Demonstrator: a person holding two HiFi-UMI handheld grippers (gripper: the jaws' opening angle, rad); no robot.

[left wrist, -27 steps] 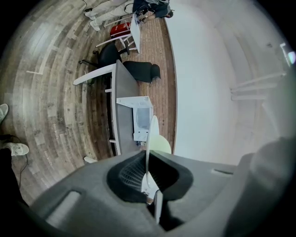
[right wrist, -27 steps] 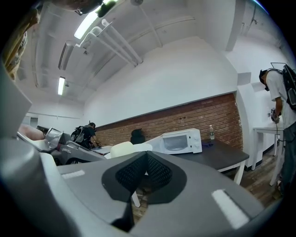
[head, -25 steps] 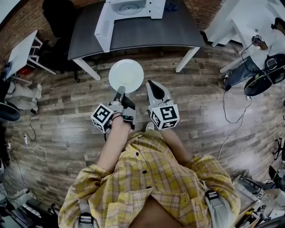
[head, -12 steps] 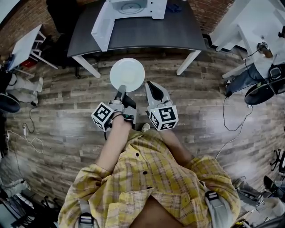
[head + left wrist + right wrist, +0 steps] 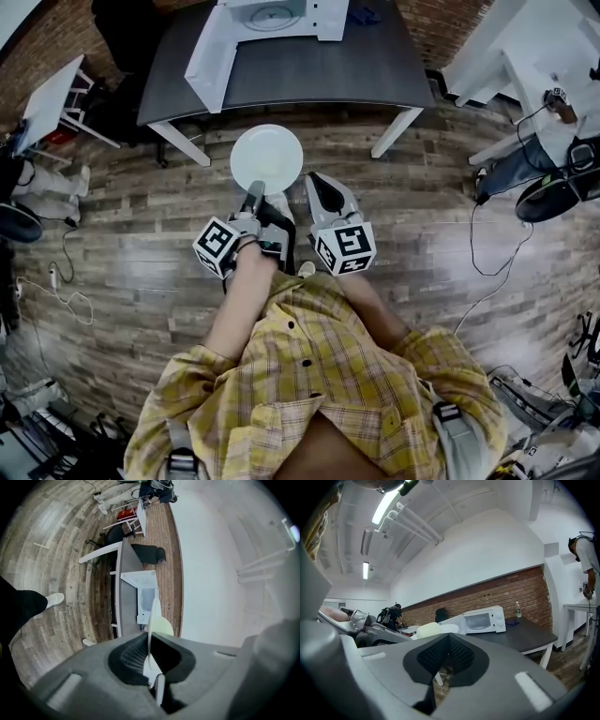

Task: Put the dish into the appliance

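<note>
Left gripper [image 5: 253,191] is clamped on the near rim of the dish [image 5: 267,158]; in the left gripper view the rim sits pinched between the two dark pads, plate seen edge-on as a thin white line. Right gripper [image 5: 319,184] has its jaws closed together, nothing between them, and is just right of the left one, not touching the dish.

Dish: plain white round plate, shallow, smooth, no pattern, empty. A slightly raised rim shows around a flat centre. It faces up in the head view, roughly level.

Dish is in the air over the wood plank floor [image 5: 141,253], straight ahead of the person, near the front edge of the dark grey table [image 5: 328,70] but short of it and apart from it.

White microwave [image 5: 281,13] sits at the far side of the table, its door [image 5: 210,60] swung open to the left, a round turntable visible inside. The dish is outside it, well apart.

Person wears a yellow plaid shirt [image 5: 319,375].
</note>
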